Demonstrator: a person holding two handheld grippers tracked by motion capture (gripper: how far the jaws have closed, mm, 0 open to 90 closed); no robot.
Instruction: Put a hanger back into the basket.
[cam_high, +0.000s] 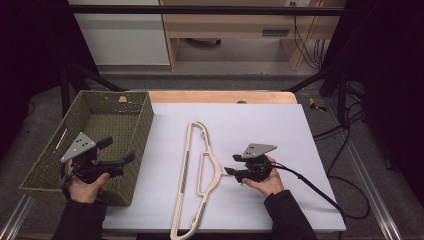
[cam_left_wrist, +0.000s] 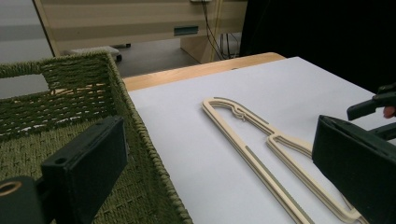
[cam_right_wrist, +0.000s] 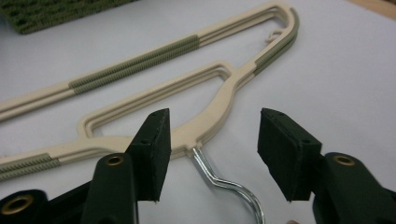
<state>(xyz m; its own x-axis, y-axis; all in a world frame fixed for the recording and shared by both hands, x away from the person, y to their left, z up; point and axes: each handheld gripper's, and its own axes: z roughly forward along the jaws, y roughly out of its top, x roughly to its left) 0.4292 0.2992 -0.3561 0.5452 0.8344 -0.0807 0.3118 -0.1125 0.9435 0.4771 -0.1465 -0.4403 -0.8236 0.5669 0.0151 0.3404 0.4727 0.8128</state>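
A cream plastic hanger with grey-green ribbed grips lies lengthwise on the white sheet; in the right gripper view it looks like two stacked. Its metal hook sticks out toward my right gripper. That gripper's jaws stand apart on either side of the hook and neck, with no pad touching. My left gripper is open and holds nothing, hovering at the right wall of the green woven basket. In the left gripper view the hanger lies ahead of the jaws.
The basket fills the table's left side, and its inside looks bare. The white sheet covers a wooden tabletop. Black cables hang off the right edge. Cabinets stand beyond the table.
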